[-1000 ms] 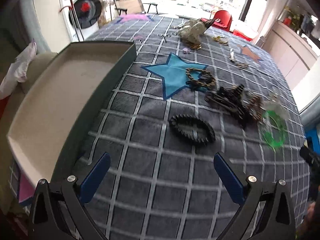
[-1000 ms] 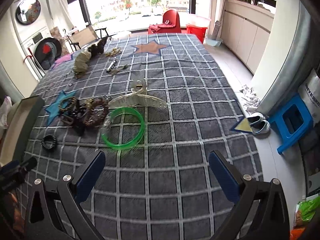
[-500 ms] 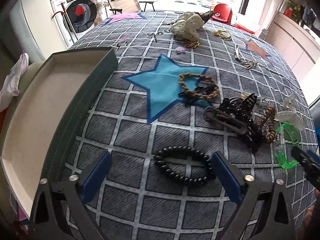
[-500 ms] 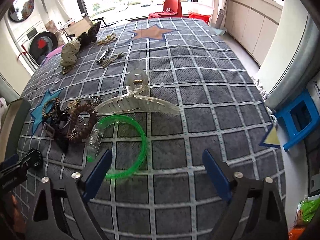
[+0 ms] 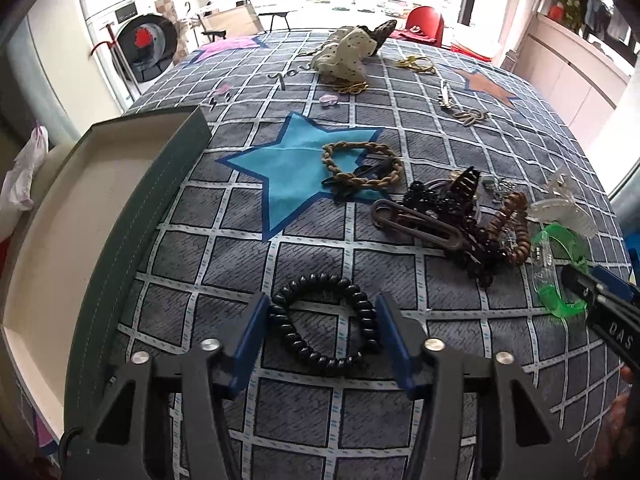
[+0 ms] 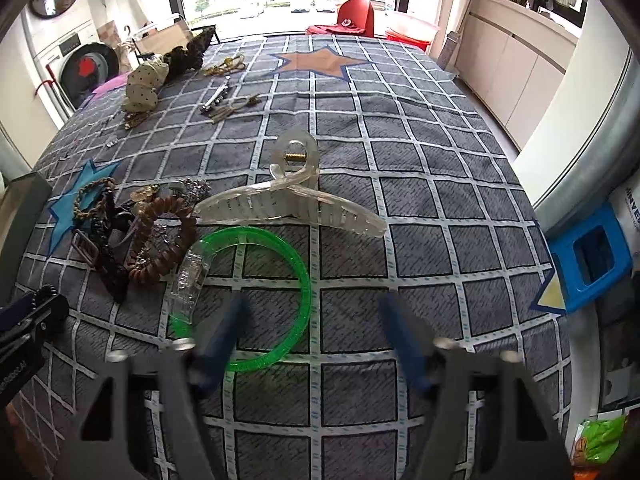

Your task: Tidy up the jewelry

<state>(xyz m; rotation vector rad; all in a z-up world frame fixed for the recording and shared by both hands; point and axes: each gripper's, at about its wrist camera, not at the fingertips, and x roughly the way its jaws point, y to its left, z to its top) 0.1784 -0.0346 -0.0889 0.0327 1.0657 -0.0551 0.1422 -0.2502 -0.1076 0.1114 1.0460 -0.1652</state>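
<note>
A checked bedspread (image 5: 400, 420) covers the bed, with an open tray (image 5: 80, 216) at its left edge. Near the middle lies a pile of hair clips (image 5: 444, 220), a clear claw clip (image 6: 292, 204) just beside it, and a braided band (image 5: 362, 166) on a blue star (image 5: 296, 168). The left gripper (image 5: 320, 326) is low over the cloth, its 2 blue fingers (image 5: 250, 340) apart, one on either side of a black coil tie (image 5: 324, 324); contact is unclear. The right gripper (image 6: 312, 344), blurred, is spread open over the green bangle (image 6: 276, 292), whose rim passes between the fingers.
</note>
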